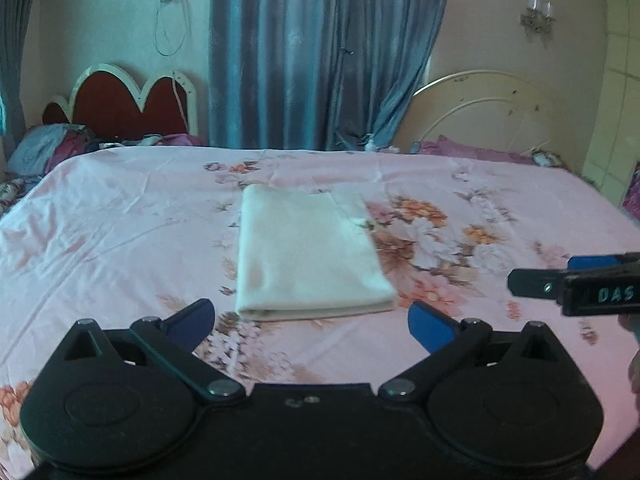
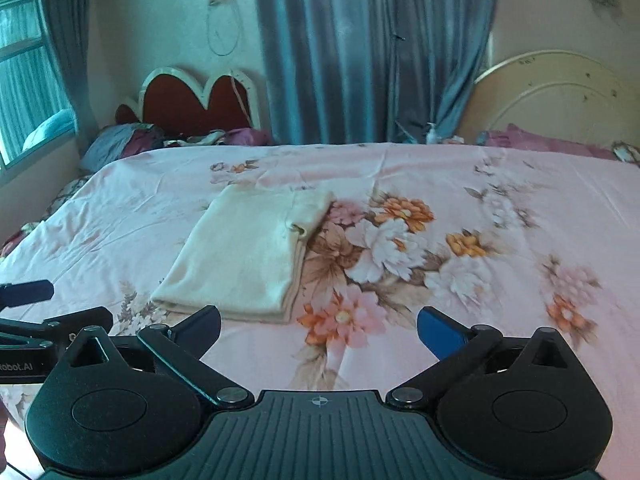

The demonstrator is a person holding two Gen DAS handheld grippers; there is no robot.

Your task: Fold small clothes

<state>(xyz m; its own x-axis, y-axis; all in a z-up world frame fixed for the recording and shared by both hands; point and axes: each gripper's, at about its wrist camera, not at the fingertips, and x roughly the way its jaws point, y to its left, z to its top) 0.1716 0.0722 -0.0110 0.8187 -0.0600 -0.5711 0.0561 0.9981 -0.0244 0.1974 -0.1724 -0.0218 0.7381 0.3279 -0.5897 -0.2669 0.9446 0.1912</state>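
A cream garment (image 1: 308, 256) (image 2: 248, 256) lies folded into a neat rectangle on the pink floral bed sheet (image 1: 120, 220) (image 2: 500, 176), its folded edge toward me. My left gripper (image 1: 311, 318) hovers just short of that near edge, open, with nothing between its blue pads. My right gripper (image 2: 319, 320) hangs open and empty to the right of the garment's near corner, over the flower print. Each gripper shows at the edge of the other's view: the right gripper (image 1: 544, 274) at the far right, the left gripper (image 2: 74, 302) at the far left.
A red scalloped headboard (image 1: 132, 100) with piled bedding (image 1: 48, 148) stands at the back left. A blue curtain (image 1: 320, 52) hangs behind the bed. A white metal bed frame (image 1: 492, 112) and purple pillows (image 1: 472, 148) lie at the back right. A window (image 2: 28, 80) is at the left.
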